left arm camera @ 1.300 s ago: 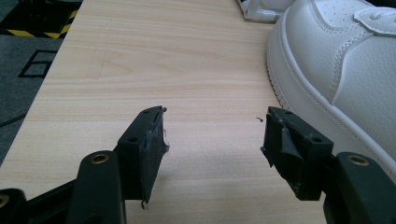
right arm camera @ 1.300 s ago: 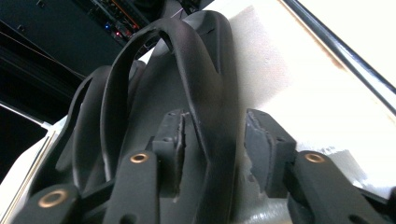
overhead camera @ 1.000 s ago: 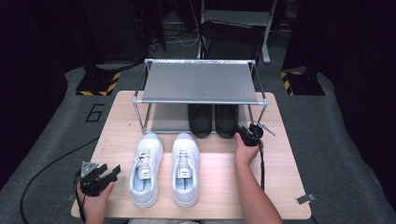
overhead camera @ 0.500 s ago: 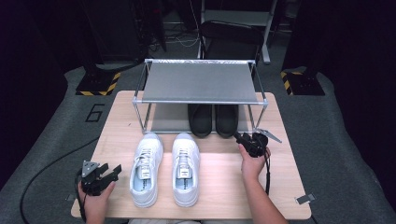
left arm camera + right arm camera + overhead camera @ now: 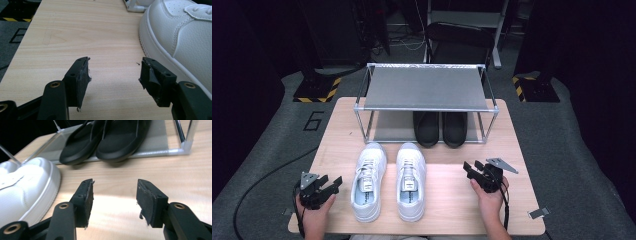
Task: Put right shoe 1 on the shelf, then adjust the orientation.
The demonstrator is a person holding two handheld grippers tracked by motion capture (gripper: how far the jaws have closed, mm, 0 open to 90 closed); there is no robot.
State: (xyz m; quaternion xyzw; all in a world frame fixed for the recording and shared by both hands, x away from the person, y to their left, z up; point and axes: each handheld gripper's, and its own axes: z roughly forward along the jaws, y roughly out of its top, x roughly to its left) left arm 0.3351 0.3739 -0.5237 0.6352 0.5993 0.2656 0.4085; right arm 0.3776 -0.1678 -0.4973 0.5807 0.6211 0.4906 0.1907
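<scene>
Left gripper [image 5: 333, 183] is held low at the near-left table corner, jaws wide apart, nothing between them; in the left gripper view bare wood lies between the pads and the left white sneaker [image 5: 180, 37] sits just off the right jaw, apart from it. Likely parked there, lined up for a side grab on that shoe.

Right gripper [image 5: 472, 168] is held near-right, aimed left and far toward the shoes; jaws have just been opening, now wide, empty, bare table [image 5: 160, 180] between them. Judged as a release stance: free for the next pick.

White sneakers [image 5: 388, 186] stand side by side at near centre, toes far, pointing at the shoe rack [image 5: 426, 107]. The right sneaker [image 5: 27, 187] is near the right gripper's left jaw, not touching.

Black slippers [image 5: 440, 129] are set as a pair on the right half of the rack's bottom shelf, toes toward the near edge; the left half stays free, probably for the sneakers.

Hard to make out: slipper heels are covered by the top shelf; sneaker heels are cut off in both gripper views; beyond the rack the room is too dark to read.
</scene>
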